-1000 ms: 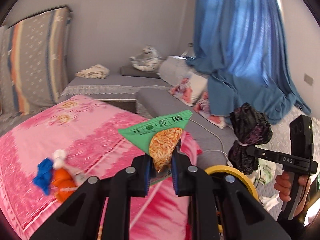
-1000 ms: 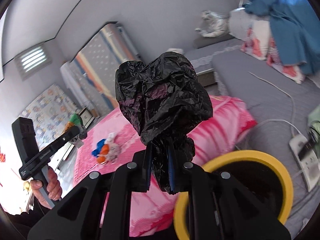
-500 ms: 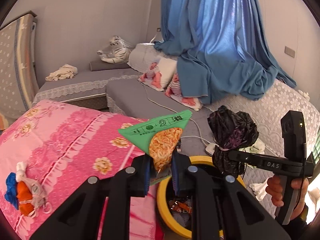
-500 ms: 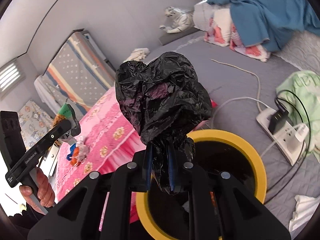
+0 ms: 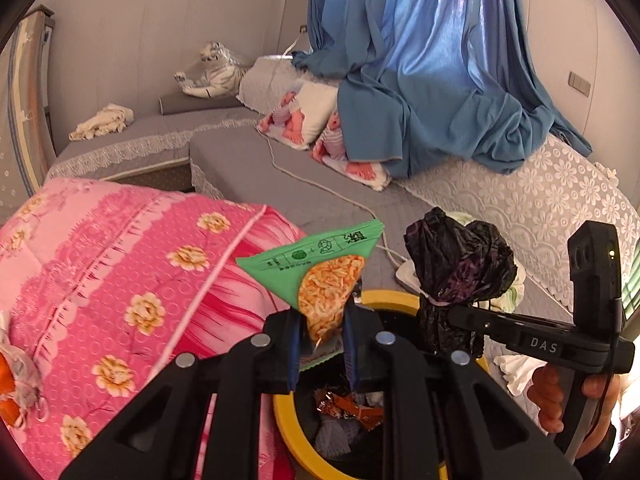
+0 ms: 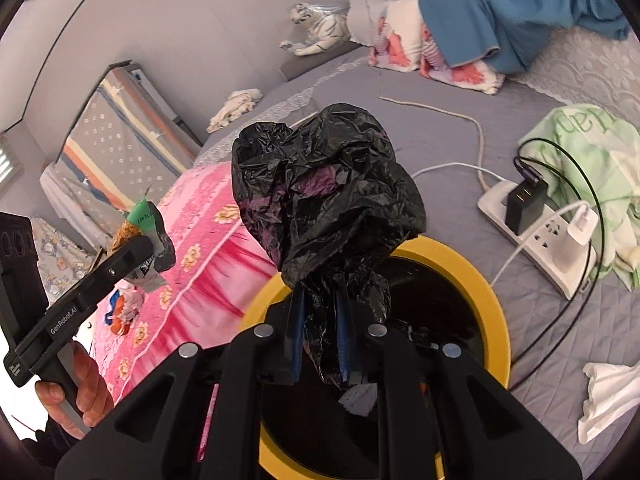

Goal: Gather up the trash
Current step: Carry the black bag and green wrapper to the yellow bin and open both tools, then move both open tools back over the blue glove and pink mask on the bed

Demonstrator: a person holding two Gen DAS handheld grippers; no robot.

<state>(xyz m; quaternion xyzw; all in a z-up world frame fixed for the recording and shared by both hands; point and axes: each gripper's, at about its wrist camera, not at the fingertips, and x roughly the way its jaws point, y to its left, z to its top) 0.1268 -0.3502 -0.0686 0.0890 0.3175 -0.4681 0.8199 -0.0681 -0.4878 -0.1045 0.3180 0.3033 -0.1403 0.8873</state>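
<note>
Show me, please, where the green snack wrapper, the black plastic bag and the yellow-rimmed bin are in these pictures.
green snack wrapper (image 5: 308, 256): left wrist view, on its green printed upper part.
black plastic bag (image 6: 328, 192): right wrist view, on its crumpled bulge above the jaws.
yellow-rimmed bin (image 6: 480, 276): right wrist view, on its yellow rim, right side.

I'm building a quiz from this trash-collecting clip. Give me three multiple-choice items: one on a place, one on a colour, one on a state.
1. Where is the bin?
A. beside the pink quilt
B. on the windowsill
C. under the curtain

2. What colour is the bin's rim?
A. blue
B. yellow
C. white

3. What does the right gripper hold?
A. nothing
B. a white tissue
C. a black plastic bag

Key: 1 A, its rim borders the quilt's edge. 2 B, a yellow ring shows in both views. 3 C, the jaws pinch the bag's neck.
</note>
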